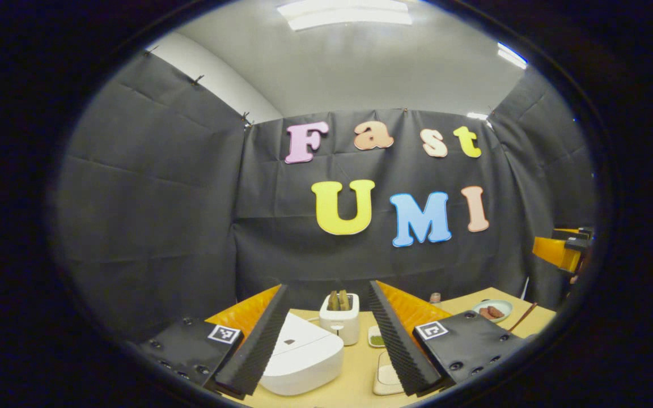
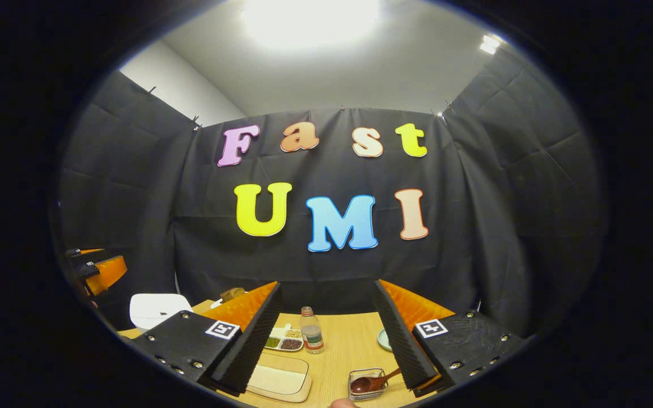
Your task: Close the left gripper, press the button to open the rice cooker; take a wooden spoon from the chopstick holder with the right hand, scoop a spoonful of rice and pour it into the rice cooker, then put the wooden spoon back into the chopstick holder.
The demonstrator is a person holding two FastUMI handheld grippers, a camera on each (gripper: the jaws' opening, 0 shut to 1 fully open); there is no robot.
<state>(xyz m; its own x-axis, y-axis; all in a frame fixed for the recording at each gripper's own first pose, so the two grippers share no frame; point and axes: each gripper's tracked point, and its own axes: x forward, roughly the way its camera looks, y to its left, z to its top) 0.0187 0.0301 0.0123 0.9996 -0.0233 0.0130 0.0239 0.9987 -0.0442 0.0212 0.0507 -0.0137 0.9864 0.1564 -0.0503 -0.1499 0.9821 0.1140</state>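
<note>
Left gripper [image 1: 326,340] jaws wide apart, holding nothing, above the table [image 1: 355,385]; closed rice cooker [image 1: 302,357] just below, by its left finger. Right gripper [image 2: 326,334] likewise spread and empty. Wooden spoon [image 2: 373,382] rests in a clear holder [image 2: 367,384] near the table's front edge, beside the rice tray [image 2: 278,378].
</note>
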